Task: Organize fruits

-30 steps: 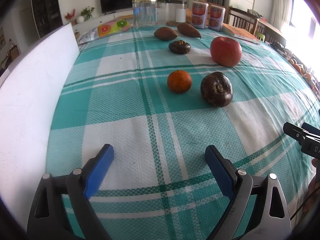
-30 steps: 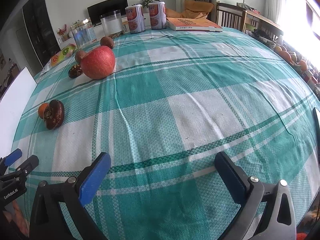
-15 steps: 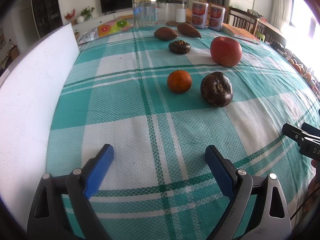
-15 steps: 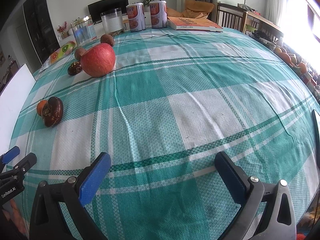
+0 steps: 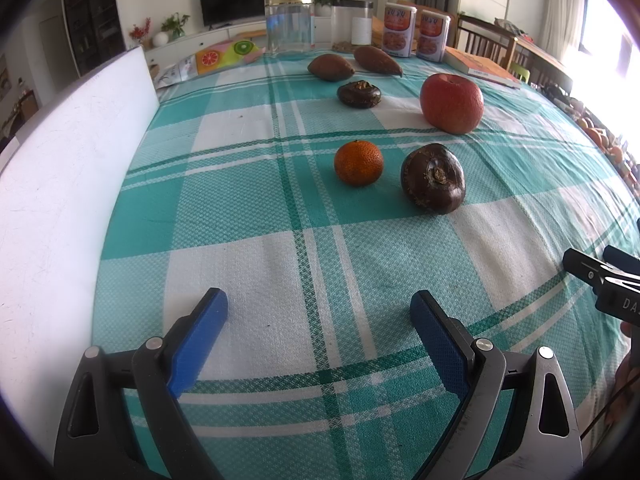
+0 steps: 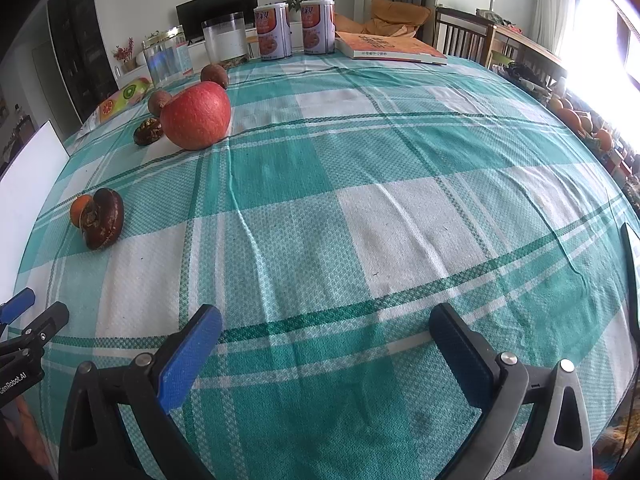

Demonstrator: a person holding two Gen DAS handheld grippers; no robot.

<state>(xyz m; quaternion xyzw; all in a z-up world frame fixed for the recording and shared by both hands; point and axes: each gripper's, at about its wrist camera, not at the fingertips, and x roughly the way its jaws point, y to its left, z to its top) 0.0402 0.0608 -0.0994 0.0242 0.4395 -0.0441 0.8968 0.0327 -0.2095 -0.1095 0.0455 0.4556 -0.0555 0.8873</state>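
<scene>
Nearest, left gripper (image 5: 319,310): blue-padded fingers spread wide, nothing between them, low over the checked cloth (image 5: 280,208) at the near edge.
Right gripper (image 6: 326,328): fingers likewise spread wide and empty, low over the cloth; its black tip also shows at the right edge of the left view.
Board (image 5: 52,184): white, lies along the left side of the cloth, beside the left gripper.
Tangerine (image 5: 358,163): small and orange, on a green square ahead of the left gripper, just left of the big chestnut (image 5: 433,177), apart from it.
Big chestnut: dark brown and glossy, tipped with its stem scar toward the camera; from the right view it hides most of the tangerine.
Apple (image 5: 451,103): red, upright, beyond the big chestnut and to its right, well apart from it.
Small chestnut (image 5: 359,94): dark, flat, left of the apple and near it.
Two brown fruits (image 5: 331,67): oval, side by side beyond the small chestnut, near the far edge; what kind, I cannot tell.
Jars (image 5: 289,25): two clear ones stand at the far edge behind the brown fruits.
Cans (image 5: 399,31): two labelled ones upright right of the jars, close together.
Book (image 5: 482,67): orange, lies flat right of the cans.
Packet (image 5: 224,54): printed with fruit slices, at the far left corner beside the board's end.
</scene>
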